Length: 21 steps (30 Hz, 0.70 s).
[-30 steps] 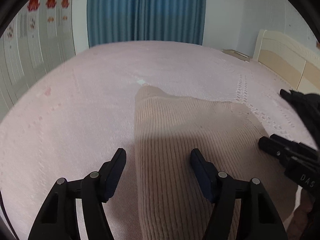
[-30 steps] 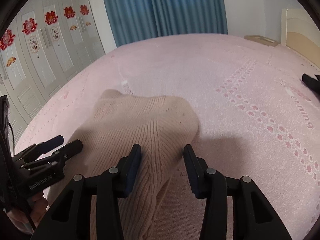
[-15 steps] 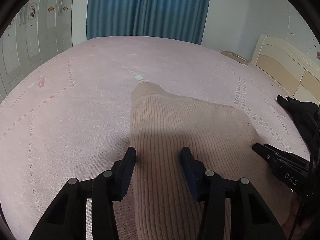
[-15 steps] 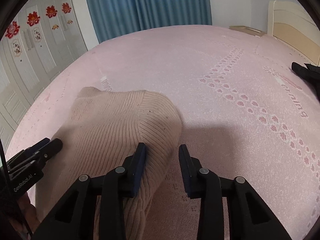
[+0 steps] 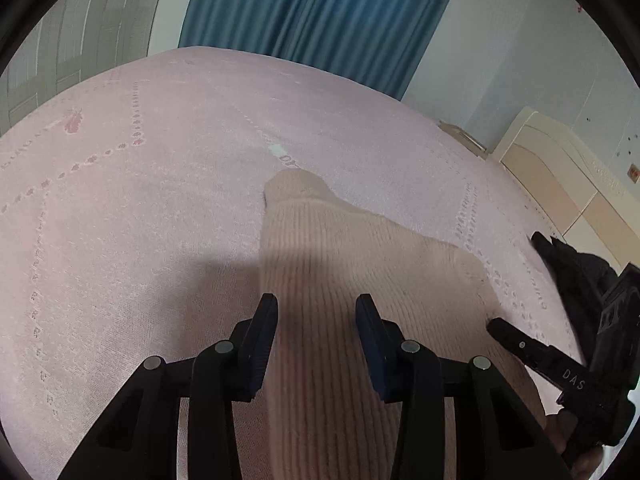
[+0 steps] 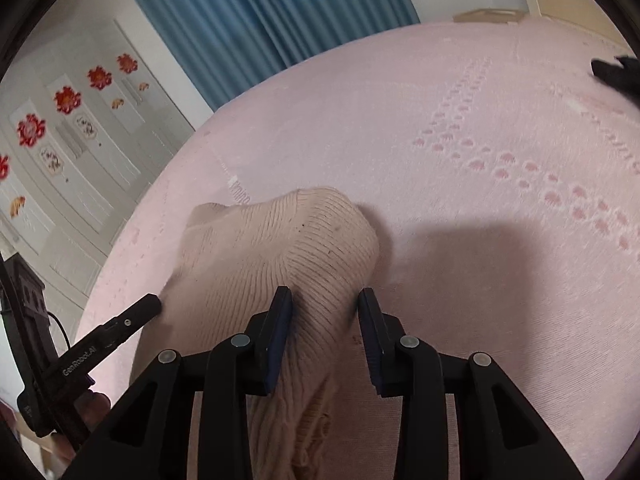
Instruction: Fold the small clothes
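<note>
A beige ribbed knit garment point(image 5: 360, 280) lies on the pink bedspread point(image 5: 120, 200); it also shows in the right wrist view point(image 6: 280, 248). My left gripper point(image 5: 317, 312) stands open, its jaws astride the garment's left edge. My right gripper point(image 6: 325, 304) is open with its jaws astride the garment's right edge. Neither has closed on the cloth. The right gripper's finger shows at the right of the left wrist view point(image 5: 520, 344), and the left gripper's finger at the left of the right wrist view point(image 6: 128, 320).
A black garment point(image 5: 576, 272) lies on the bed to the right; it also shows in the right wrist view point(image 6: 616, 72). Blue curtains point(image 5: 312, 16) hang at the far side. A cream headboard point(image 5: 560, 176) stands right; white wardrobe doors point(image 6: 72, 136) stand left.
Both grippers' jaws have narrowed around the garment's near edges, most of it in the first half second. Both cameras have tilted and the views have shifted. The garment has bunched slightly.
</note>
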### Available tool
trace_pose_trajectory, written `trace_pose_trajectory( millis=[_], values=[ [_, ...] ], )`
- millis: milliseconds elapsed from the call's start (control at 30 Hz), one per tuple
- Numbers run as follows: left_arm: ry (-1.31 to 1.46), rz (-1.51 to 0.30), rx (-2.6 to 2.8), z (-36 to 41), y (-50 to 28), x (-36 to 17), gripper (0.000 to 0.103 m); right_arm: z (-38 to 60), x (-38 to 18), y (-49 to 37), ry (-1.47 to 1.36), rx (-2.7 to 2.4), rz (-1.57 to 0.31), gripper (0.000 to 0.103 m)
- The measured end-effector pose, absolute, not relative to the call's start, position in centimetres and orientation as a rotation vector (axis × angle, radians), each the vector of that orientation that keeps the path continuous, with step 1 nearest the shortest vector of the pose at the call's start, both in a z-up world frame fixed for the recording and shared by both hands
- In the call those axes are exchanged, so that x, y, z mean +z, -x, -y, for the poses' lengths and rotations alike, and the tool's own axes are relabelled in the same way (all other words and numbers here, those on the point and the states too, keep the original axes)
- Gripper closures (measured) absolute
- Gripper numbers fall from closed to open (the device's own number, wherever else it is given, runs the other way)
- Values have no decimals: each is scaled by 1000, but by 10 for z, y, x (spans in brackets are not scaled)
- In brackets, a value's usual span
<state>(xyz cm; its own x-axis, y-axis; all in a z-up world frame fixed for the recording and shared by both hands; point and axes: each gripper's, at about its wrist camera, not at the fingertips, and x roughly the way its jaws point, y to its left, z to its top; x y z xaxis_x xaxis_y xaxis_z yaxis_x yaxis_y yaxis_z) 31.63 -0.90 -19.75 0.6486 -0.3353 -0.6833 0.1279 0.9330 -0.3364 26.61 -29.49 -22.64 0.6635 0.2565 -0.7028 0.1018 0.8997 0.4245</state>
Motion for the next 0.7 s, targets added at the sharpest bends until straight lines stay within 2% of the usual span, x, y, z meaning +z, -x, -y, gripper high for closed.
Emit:
trace_pose_trajectory(
  millis=[100,200,267,367,500,633,700],
  values=[
    [272,-849,-248,4,-321,-203,64,290,-227,-268,-449,81,-849,67],
    [267,-877,-253,7,-323,-210,64,286,-229,-270,-435,78,-853,71],
    [262,-878,-250,8,-323,-211,64,286,-229,-269,-427,91,-846,84],
    [263,-869,-260,7,-322,-209,64,285,-222,-263,-375,68,-794,93],
    [258,-863,-271,7,-320,-207,64,280,-229,-267,-308,26,-837,92],
    [258,-861,-278,4,-315,-203,64,282,-217,-260,-269,27,-826,75],
    [270,-862,-284,0,-312,-201,63,287,-209,-250,-291,60,-810,74]
  ],
)
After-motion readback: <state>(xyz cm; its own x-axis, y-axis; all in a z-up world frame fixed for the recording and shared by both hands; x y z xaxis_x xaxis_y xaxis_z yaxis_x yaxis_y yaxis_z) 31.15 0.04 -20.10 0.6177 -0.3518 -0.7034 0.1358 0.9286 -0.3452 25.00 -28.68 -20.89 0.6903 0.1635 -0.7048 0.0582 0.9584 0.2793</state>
